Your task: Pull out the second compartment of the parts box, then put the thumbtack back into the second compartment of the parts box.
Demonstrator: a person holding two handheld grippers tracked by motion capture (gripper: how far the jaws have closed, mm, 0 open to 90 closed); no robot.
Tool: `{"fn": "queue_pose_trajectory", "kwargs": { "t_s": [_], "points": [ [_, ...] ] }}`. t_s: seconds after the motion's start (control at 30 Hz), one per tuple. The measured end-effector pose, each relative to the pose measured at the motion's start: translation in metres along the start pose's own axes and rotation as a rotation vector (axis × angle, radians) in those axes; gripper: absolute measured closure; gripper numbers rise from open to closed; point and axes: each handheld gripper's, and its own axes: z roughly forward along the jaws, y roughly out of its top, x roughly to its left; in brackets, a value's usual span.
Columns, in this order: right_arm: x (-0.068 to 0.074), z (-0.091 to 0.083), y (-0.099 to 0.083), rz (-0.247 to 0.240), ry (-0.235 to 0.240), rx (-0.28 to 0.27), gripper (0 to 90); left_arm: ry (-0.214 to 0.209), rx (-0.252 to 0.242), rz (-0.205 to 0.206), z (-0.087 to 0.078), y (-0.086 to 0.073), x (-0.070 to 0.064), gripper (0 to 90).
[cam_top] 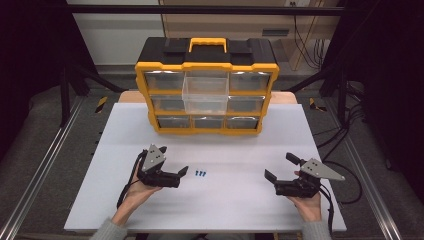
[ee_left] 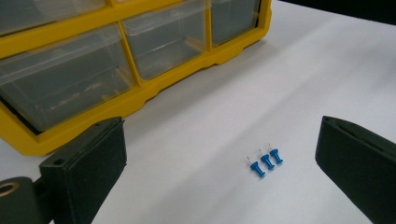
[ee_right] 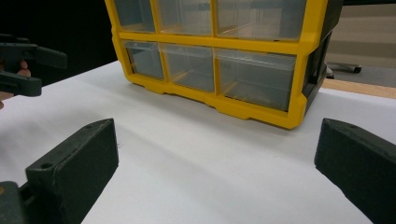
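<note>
Three small blue push pins (cam_top: pixel 200 174) lie side by side on the white table top (cam_top: pixel 225 150). My left gripper (cam_top: pixel 170 162) rests just to their left, open and holding nothing. In the left gripper view the pins (ee_left: pixel 265 161) lie a little ahead between the wide-apart jaws of that gripper (ee_left: pixel 219 154). My right gripper (cam_top: pixel 281 167) is open and empty near the table's front right. Its own view shows its jaws (ee_right: pixel 217 158) spread over bare table, facing the organizer (ee_right: pixel 210 44).
A yellow and black drawer organizer (cam_top: pixel 207 65) with clear drawers stands at the back middle of the table. Its upper middle drawer (cam_top: pixel 205 95) is pulled out. The organizer's lower drawers (ee_left: pixel 65 79) lie close ahead of my left gripper (ee_right: pixel 23 65).
</note>
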Motion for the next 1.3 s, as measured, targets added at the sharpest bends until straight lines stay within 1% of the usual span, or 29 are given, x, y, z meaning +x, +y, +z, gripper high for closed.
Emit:
{"fn": "queue_pose_trajectory", "kwargs": {
  "t_s": [0.03, 0.1, 0.17, 0.2, 0.23, 0.27, 0.3, 0.33, 0.4, 0.5, 0.53, 0.63, 0.7, 0.77, 0.87, 0.93, 0.97, 1.07, 1.17, 1.23, 1.3],
  "points": [
    [-0.003, 0.0, -0.001, -0.048, 0.006, 0.0, 0.3, -0.004, 0.009, 0.0, 0.002, 0.0, -0.001, 2.2],
    [-0.002, 0.0, 0.0, -0.018, 0.005, 0.006, 0.3, -0.007, 0.019, -0.008, 0.005, 0.0, -0.001, 2.7],
    [-0.003, 0.0, -0.001, -0.046, 0.005, -0.001, 0.3, -0.005, 0.022, -0.015, 0.007, 0.0, -0.002, 3.2],
    [0.0, -0.001, 0.0, 0.002, -0.003, 0.009, 0.3, -0.006, 0.021, -0.019, 0.008, 0.0, -0.002, 3.9],
    [0.0, 0.0, 0.0, 0.001, -0.001, -0.001, 0.3, -0.003, 0.022, -0.023, 0.009, 0.0, -0.003, 4.0],
    [-0.002, -0.001, 0.0, -0.021, 0.001, 0.0, 0.3, -0.005, 0.024, -0.024, 0.01, 0.001, -0.004, 4.0],
    [-0.001, -0.001, 0.0, -0.004, 0.0, 0.002, 0.3, -0.01, 0.028, -0.029, 0.011, 0.001, -0.004, 4.1],
    [-0.001, 0.0, 0.0, -0.003, -0.001, -0.004, 0.3, -0.009, 0.032, -0.032, 0.012, 0.001, -0.005, 4.1],
    [0.0, 0.0, 0.0, 0.008, -0.003, 0.003, 0.3, -0.012, 0.042, -0.04, 0.015, 0.0, -0.006, 4.3],
    [0.0, 0.0, 0.0, -0.003, 0.001, -0.004, 0.3, -0.009, 0.07, -0.038, 0.02, -0.001, -0.009, 4.7],
    [0.0, 0.0, 0.0, 0.007, -0.001, 0.002, 0.3, -0.008, 0.07, -0.048, 0.022, -0.001, -0.011, 4.9],
    [0.001, 0.0, 0.0, 0.013, 0.005, 0.006, 0.3, -0.008, 0.09, -0.059, 0.027, -0.002, -0.014, 5.8],
    [0.002, 0.0, 0.0, 0.016, 0.005, 0.008, 0.3, -0.006, 0.104, -0.064, 0.03, -0.003, -0.015, 7.9],
    [0.001, 0.0, 0.0, 0.005, 0.004, 0.005, 0.3, -0.014, 0.111, -0.077, 0.032, -0.004, -0.017, 10.0],
    [0.001, -0.001, 0.0, 0.014, 0.003, 0.009, 0.3, -0.004, 0.118, -0.085, 0.035, -0.005, -0.019, 11.9],
    [0.001, 0.0, 0.0, 0.006, 0.002, 0.005, 0.3, -0.003, 0.115, -0.105, 0.036, -0.006, -0.02, 14.3],
    [0.001, 0.0, 0.0, 0.01, 0.005, 0.007, 0.3, -0.002, 0.116, -0.112, 0.036, -0.006, -0.021, 15.9],
    [0.001, 0.0, 0.0, 0.008, 0.004, 0.009, 0.3, 0.017, 0.14, -0.108, 0.039, -0.007, -0.022, 19.7],
    [0.001, 0.0, 0.0, 0.006, 0.002, 0.007, 0.3, 0.028, 0.161, -0.119, 0.042, -0.009, -0.023, 25.1],
    [0.001, 0.0, 0.0, 0.007, 0.003, 0.006, 0.3, 0.019, 0.17, -0.132, 0.044, -0.01, -0.022, 30.8],
    [0.001, 0.0, 0.0, 0.007, 0.003, 0.004, 0.3, 0.012, 0.176, -0.138, 0.046, -0.01, -0.023, 34.0]
  ]
}}
